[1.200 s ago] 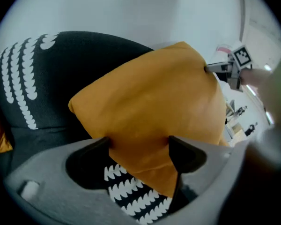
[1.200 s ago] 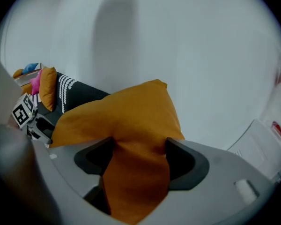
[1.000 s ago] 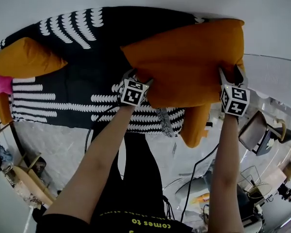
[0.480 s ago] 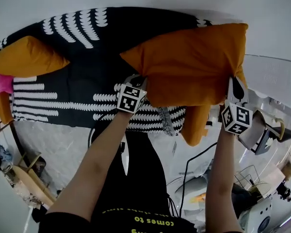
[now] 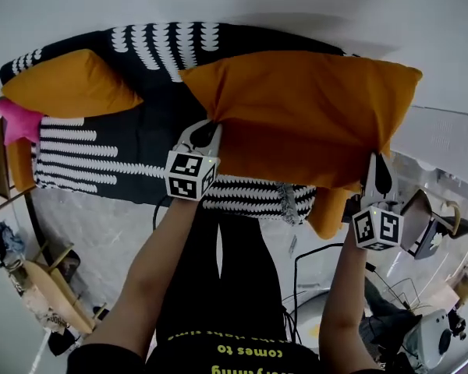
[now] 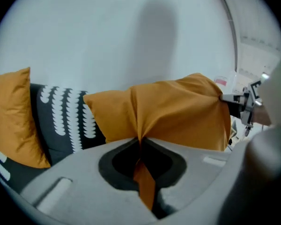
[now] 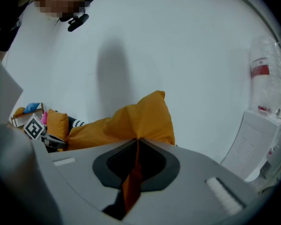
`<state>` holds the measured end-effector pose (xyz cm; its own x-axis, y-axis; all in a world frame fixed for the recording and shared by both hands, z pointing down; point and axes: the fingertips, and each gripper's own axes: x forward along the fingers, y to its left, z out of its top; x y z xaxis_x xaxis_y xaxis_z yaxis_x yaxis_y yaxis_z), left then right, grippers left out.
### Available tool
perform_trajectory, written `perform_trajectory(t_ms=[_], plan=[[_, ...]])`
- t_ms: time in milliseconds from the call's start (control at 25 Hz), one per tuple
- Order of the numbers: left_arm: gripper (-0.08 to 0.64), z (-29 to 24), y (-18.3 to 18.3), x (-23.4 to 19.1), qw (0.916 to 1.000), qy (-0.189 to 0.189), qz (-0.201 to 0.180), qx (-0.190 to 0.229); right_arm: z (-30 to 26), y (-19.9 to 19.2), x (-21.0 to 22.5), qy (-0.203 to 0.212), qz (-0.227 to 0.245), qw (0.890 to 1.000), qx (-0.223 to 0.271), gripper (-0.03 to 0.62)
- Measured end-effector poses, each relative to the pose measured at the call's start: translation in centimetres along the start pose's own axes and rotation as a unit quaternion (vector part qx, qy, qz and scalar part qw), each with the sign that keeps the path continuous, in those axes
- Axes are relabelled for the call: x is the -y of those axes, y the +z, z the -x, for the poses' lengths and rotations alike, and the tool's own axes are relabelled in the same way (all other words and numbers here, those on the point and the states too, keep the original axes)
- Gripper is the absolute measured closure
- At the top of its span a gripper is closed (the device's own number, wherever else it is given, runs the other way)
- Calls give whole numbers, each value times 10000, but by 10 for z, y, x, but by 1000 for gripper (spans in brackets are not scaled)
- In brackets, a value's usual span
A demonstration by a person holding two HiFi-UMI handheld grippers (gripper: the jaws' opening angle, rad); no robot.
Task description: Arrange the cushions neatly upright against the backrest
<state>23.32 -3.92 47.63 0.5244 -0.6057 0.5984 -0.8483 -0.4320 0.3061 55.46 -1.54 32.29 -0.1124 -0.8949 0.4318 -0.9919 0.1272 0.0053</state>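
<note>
Cloth from the large orange cushion (image 5: 304, 115) is nipped in both claws. The left claw (image 5: 205, 135) is closed tight on a fold at the cushion's near-left edge, and the right claw (image 5: 378, 170) is closed just as tight on a fold at its near-right edge. In each gripper view a thin orange strip runs down between the jaws. The cushion hangs spread between the claws over the right half of the black-and-white sofa (image 5: 101, 154), in front of its backrest (image 5: 164, 41). Whether its far edge rests on the sofa I cannot tell from the head view. A second orange cushion (image 5: 70, 92) leans at the sofa's left end, beside a pink cushion (image 5: 19, 119). Judging by its sag and creases, the held cushion is light, soft and floppy, so it should fold wherever it is unsupported. Only cover fabric is held, and that may slide or stretch. A hold nearer the seamed corners would likely steer it better when standing it upright.
</note>
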Motion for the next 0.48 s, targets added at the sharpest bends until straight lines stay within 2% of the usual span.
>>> perform_trajectory(t_ms=[240, 360, 480], plan=[[545, 72, 49, -89, 9964, 590, -225, 570, -30, 10, -86, 349, -542, 9969, 461, 571], [544, 98, 62, -135, 9931, 822, -358, 755, -49, -2, -129, 522, -871, 9930, 598, 571], [539, 106, 65, -173, 9922, 842, -414, 821, -71, -27, -160, 504, -1180, 9895, 669, 571]])
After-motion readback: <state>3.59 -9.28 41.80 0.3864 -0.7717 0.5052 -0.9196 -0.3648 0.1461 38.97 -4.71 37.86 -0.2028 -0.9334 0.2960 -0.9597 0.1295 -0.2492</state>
